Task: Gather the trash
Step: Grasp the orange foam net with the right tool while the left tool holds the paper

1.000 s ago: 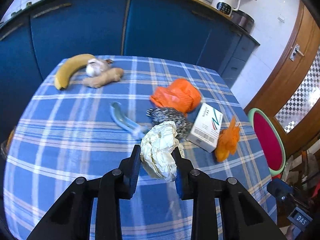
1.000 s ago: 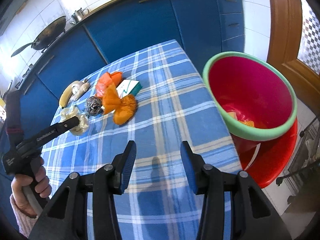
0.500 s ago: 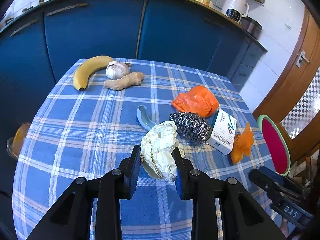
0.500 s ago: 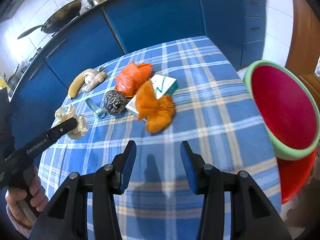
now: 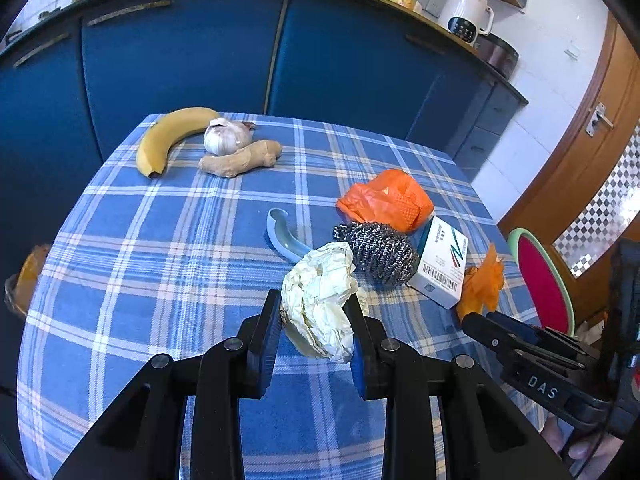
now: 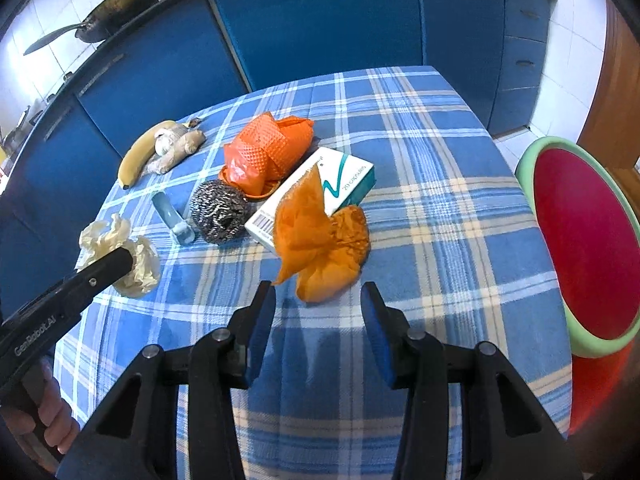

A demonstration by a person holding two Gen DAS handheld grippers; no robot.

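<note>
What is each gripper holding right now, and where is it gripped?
The left gripper pinches the crumpled white paper across its middle. The right gripper holds nothing.

Left gripper (image 5: 316,320) clamped on the crumpled paper wad (image 5: 320,300), angled downward. Right gripper (image 6: 318,312) angled downward just short of the orange wrapper (image 6: 320,240), jaws apart, just been closing, nothing between them.

Daylight is brightening both fisheye views; cabinets are bowing toward dark vignetted corners, and the right tool (image 6: 318,300) is casting a soft shadow on the worktop (image 6: 440,240).
</note>
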